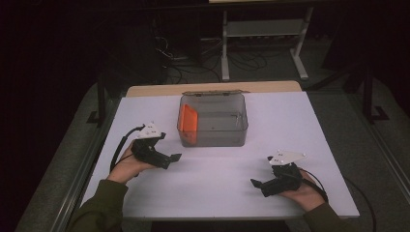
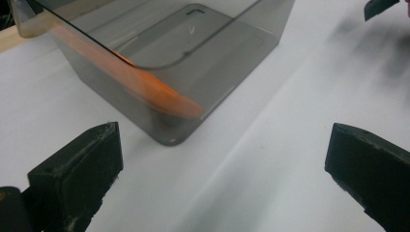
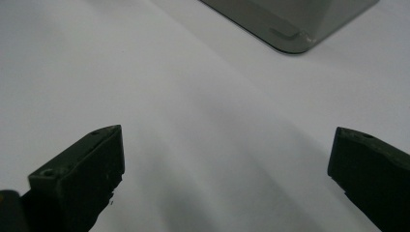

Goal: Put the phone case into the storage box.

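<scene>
**One bin, one orange piece, two open grippers**

On the white table (image 1: 217, 179) stands one smoke-grey transparent bin (image 1: 213, 121), the landmark for everything here. Inside it, one flat orange piece (image 1: 188, 119) leans tilted against the bin's left wall. Two grippers are held by two hands, both on the near side of the bin and apart from it.

The left gripper (image 1: 175, 157) sits near the bin's front-left corner, its jaws spread wide and holding nothing. The right gripper (image 1: 255, 183) lies farther out, in front of and to the right of the bin's front-right corner, its jaws likewise wide apart and empty.

The high view alone gives the whole layout: the bin's four walls, the lid-like strip (image 1: 214, 93) along its far edge, both olive sleeves (image 1: 104, 205), and the metal frame (image 1: 263, 36) on the dark floor beyond the table.

The left gripper view adds the orange piece (image 2: 145, 87) close up, blurred through the bin (image 2: 232, 48) wall, reaching down to the bin's near corner, with a tip of the other gripper at its top right. The right gripper view catches just one rounded lower corner of the bin (image 3: 290, 29) across bare table (image 3: 193, 121).
</scene>
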The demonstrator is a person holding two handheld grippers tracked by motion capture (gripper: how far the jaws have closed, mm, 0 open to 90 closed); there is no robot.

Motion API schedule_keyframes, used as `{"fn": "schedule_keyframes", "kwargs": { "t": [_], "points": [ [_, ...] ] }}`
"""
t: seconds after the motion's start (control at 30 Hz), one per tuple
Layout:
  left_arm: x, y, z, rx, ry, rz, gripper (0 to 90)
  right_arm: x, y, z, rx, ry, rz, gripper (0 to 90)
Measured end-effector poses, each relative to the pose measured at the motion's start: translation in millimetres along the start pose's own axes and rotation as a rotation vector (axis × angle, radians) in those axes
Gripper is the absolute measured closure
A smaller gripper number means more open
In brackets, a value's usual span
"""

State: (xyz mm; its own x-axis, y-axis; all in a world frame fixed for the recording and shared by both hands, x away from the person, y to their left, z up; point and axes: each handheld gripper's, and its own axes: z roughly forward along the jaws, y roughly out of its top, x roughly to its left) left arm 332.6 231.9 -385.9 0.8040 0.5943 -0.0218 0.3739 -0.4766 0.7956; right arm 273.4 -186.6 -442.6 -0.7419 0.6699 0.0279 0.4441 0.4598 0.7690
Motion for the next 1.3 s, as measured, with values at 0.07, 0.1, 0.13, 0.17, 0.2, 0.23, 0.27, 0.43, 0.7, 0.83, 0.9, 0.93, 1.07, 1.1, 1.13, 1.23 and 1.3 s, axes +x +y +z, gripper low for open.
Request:
{"fn": "schedule_keyframes", "kwargs": {
  "t": [0.07,0.1,0.13,0.17,0.2,0.23,0.27,0.43,0.7,0.83,0.9,0.93,1.07,1.1,1.13,1.23,1.3],
  "points": [
    [-2.2,-5.8,0.4,-0.006,-0.003,0.000,0.0,0.3,0.0,0.2,0.001,0.000,0.000,0.0],
    [-3.4,-8.6,0.6,-0.006,-0.003,0.000,0.0,0.3,0.0,0.3,0.001,0.001,0.000,0.0],
    [-4.2,-11.3,0.8,-0.005,-0.005,0.004,0.0,0.3,0.0,0.5,0.001,0.001,0.001,0.0],
    [-5.7,-14.2,1.3,-0.009,-0.005,0.000,0.0,0.2,0.0,0.6,0.001,0.001,0.000,0.0],
    [-6.7,-16.9,1.6,-0.007,-0.005,0.003,0.0,0.2,0.0,0.7,0.000,0.001,0.000,0.0],
    [-7.8,-19.5,1.8,-0.008,-0.005,0.004,0.0,0.3,0.0,0.7,0.001,0.001,0.001,0.0],
    [-9.1,-22.1,2.2,-0.011,-0.007,0.001,0.0,0.3,0.0,0.8,0.002,0.000,0.001,0.0],
    [-13.3,-32.3,2.5,-0.018,-0.002,0.006,0.0,0.0,0.0,1.8,0.007,0.000,0.001,0.0],
    [-17.6,-45.2,3.1,-0.023,0.011,0.007,0.0,0.2,-0.2,2.0,0.009,-0.002,0.002,0.0],
    [-19.8,-49.5,3.0,-0.023,0.008,0.012,0.0,-0.2,-0.2,1.9,0.010,-0.003,0.001,0.0],
    [-20.0,-51.1,3.1,-0.017,0.012,0.018,0.0,-0.3,-0.2,1.9,0.009,-0.003,0.002,0.0],
    [-19.8,-51.6,3.2,-0.011,0.013,0.019,0.0,-0.3,-0.2,1.9,0.009,-0.003,0.003,0.0],
    [-18.8,-56.8,3.4,-0.001,0.017,0.021,0.0,-0.3,-0.2,1.9,0.008,-0.003,0.003,0.0],
    [-18.9,-58.3,3.5,0.003,0.022,0.018,0.0,-0.5,-0.2,1.9,0.008,-0.003,0.001,0.0],
    [-18.6,-59.0,3.3,0.005,0.022,0.021,0.0,-0.6,-0.2,1.9,0.007,-0.003,0.002,0.0],
    [-18.4,-61.3,2.5,0.010,0.022,0.017,0.0,-0.7,-0.1,2.1,0.008,-0.003,0.002,0.0],
    [-18.8,-62.7,2.3,0.008,0.021,0.015,0.0,-0.6,-0.1,2.2,0.007,-0.003,0.001,0.0]
  ]
}}
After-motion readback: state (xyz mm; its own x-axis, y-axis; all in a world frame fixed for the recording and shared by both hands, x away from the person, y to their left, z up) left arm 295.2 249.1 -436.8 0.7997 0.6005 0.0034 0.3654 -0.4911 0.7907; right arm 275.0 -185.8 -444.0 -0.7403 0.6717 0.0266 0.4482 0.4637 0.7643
